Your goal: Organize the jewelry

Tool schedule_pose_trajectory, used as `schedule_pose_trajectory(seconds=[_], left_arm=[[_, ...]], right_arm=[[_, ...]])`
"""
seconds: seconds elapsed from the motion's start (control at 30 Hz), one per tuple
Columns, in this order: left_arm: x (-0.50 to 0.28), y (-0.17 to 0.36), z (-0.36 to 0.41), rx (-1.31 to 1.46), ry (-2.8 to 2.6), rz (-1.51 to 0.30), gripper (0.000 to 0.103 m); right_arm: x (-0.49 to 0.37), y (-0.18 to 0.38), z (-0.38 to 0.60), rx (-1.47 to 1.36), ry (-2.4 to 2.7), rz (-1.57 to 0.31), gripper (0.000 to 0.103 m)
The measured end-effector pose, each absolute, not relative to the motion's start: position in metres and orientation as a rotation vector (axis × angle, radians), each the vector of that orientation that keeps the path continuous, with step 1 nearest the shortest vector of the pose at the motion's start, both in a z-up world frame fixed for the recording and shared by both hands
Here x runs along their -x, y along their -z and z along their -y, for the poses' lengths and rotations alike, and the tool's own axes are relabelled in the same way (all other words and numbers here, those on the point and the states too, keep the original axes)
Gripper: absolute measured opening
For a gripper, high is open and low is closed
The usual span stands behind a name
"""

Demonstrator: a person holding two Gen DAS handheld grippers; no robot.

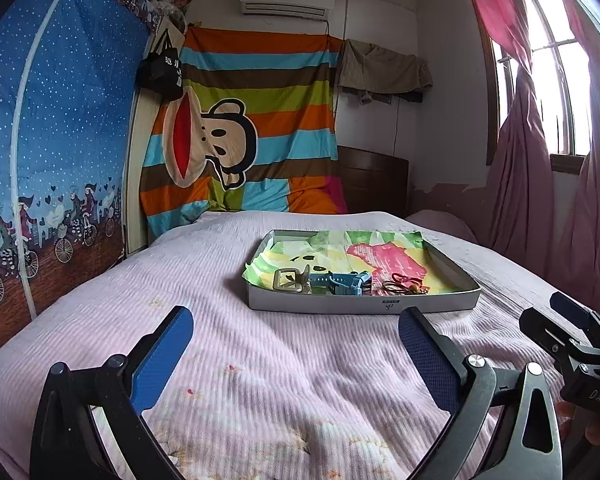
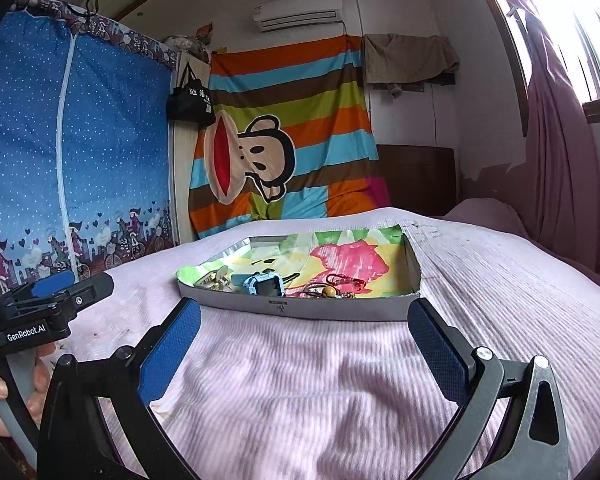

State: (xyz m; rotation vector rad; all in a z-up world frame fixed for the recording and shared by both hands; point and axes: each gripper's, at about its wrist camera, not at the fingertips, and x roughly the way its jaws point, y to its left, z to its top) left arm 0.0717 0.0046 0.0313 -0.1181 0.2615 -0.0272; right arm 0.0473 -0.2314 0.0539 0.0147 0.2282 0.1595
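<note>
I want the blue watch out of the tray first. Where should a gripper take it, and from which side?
Grip the blue watch across its squarish case from above: it lies against the tray's near wall, which blocks a low approach.

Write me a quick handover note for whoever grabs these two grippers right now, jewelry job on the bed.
Left gripper: open, empty, hovering over the pink bedspread short of the tray.
Right gripper: open, empty, also just short of the tray.
Tray: on the bed, lined with a colourful cloth. Along its near edge lie a buckle, a blue watch and a red cord with beads.
Done: nothing visibly sorted.
Left: pick and arrange each piece.
</note>
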Motion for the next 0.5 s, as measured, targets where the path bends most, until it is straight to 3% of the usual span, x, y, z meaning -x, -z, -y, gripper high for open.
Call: schedule_pose_trajectory(seconds=[0.5], left_arm=[[-0.045, -0.005, -0.005, 0.102, 0.001, -0.281, 0.103]], right_arm=[[-0.023, -0.033, 0.229, -0.016, -0.138, -0.253, 0.102]])
